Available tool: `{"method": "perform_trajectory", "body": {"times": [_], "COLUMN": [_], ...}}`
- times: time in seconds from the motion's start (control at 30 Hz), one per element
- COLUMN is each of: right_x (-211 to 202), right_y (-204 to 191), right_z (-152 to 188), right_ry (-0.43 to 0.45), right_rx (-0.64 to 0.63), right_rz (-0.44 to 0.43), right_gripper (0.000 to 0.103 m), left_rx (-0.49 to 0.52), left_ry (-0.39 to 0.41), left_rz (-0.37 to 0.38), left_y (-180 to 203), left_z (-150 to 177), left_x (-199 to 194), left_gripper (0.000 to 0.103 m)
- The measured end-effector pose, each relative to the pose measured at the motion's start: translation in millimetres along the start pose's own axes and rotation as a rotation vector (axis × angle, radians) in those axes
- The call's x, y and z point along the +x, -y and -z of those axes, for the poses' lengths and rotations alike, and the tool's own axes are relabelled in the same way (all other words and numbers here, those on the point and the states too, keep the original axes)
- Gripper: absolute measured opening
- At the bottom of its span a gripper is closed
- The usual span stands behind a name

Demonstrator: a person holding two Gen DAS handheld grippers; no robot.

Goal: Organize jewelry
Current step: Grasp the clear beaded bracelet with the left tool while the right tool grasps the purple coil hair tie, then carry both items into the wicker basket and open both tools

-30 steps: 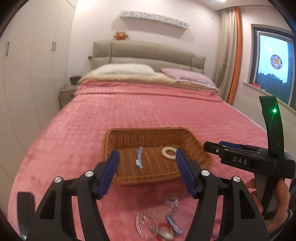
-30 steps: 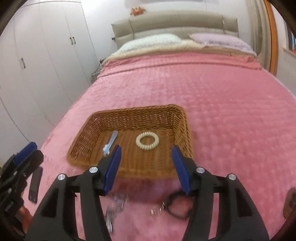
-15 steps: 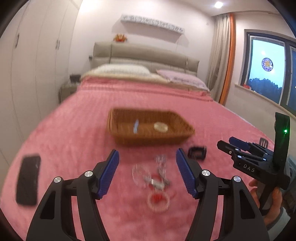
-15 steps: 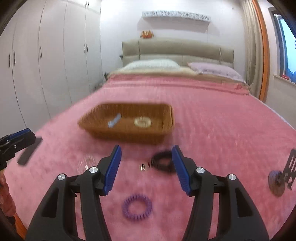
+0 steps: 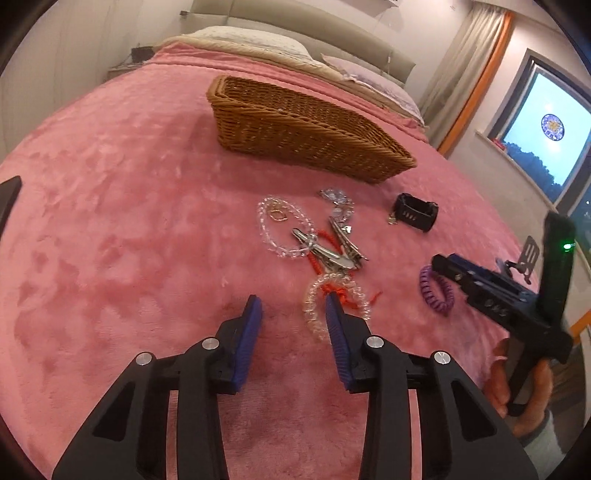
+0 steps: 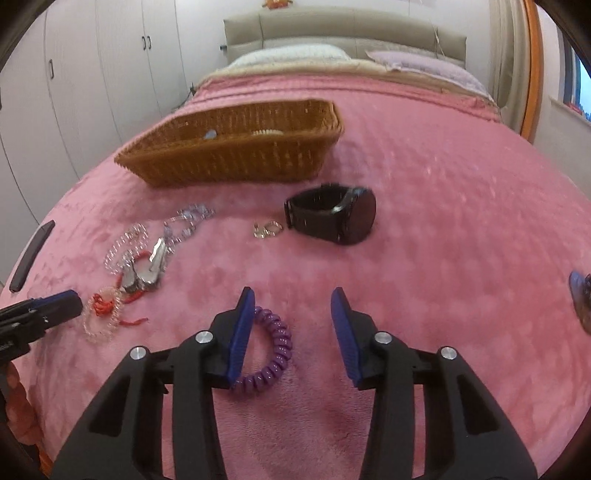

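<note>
On the bed, your right tongs (image 6: 291, 325) are open, holding nothing, with the purple hair tie (image 6: 271, 350) under their left finger; left tongs (image 5: 293, 314) open too.

— What room are you working in?
— You're over a bed (image 6: 424, 177) under a pink plush blanket, with a padded beige headboard (image 6: 347, 26) and two pillows (image 6: 291, 55) against a pale wall.
— And either side of you?
— White wardrobe doors (image 6: 92, 74) on your left; an orange-edged curtain (image 5: 469, 59) and a dusk-lit window (image 5: 550, 136) on your right.
</note>
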State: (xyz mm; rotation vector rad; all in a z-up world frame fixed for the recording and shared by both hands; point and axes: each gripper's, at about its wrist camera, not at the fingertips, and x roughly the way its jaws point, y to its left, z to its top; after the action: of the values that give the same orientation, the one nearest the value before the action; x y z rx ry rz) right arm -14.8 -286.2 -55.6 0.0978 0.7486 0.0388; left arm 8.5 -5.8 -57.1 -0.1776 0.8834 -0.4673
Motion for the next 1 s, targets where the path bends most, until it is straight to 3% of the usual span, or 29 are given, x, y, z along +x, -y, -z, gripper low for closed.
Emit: {"method": "perform_trajectory", "body": {"times": [0.1,0.23,0.37,0.43,0.47,0.5,0.53,0.8,1.0], "right_x": [1.6,1.5,1.2,-0.8,-1.6,-2.9,-4.0,-39.4,-84.5], "right_y": [-1.9,-4.1,-6.9,-8.6,-10.1,-12.0,-12.9,-12.9,-21.1], "right_z": [2.6,6.7,13.4,14.5,14.7,15.4,16.3,14.2,-22.8], "right_ry": [-0.006,-0.020,-0.042,-0.042,-0.039,-0.035,-0.030,0.055,0.200], "right_rx": [-0.008,-0.021,-0.033,-0.041,-0.046,-0.049,-0.052,-0.023,-0.014], "right_rz": [0.011,0.020,0.029,0.025,0.021,0.025,0.030,-0.013,-0.019], "right_gripper": [0.040,0.040,0.036,0.027,0.015,0.012,0.010,0.010,0.010], "left_rx": [0.036,0.145,0.192,0.199,0.199,0.199,0.202,0.195,0.206], "left_ry": [-0.017,-0.054,-0.051,-0.042,-0.039,-0.035,-0.025,0.079,0.199], "left_rz": [-0.040,-0.171,-0.254,-0.262,-0.259,-0.244,-0.243,-0.222,-0.228], "left_y": [5.9,28.4,41.5,43.3,44.3,45.6,47.0,49.0,60.0], "left_z": [2.8,5.9,9.2,11.7,12.7,14.8,16.2,17.9,-13.7], "left_x": [4.9,12.7,14.9,12.7,11.3,8.8,6.5,-21.5,-57.1], "left_gripper": [0.034,0.034,0.033,0.026,0.016,0.009,0.008,0.006,0.006]}}
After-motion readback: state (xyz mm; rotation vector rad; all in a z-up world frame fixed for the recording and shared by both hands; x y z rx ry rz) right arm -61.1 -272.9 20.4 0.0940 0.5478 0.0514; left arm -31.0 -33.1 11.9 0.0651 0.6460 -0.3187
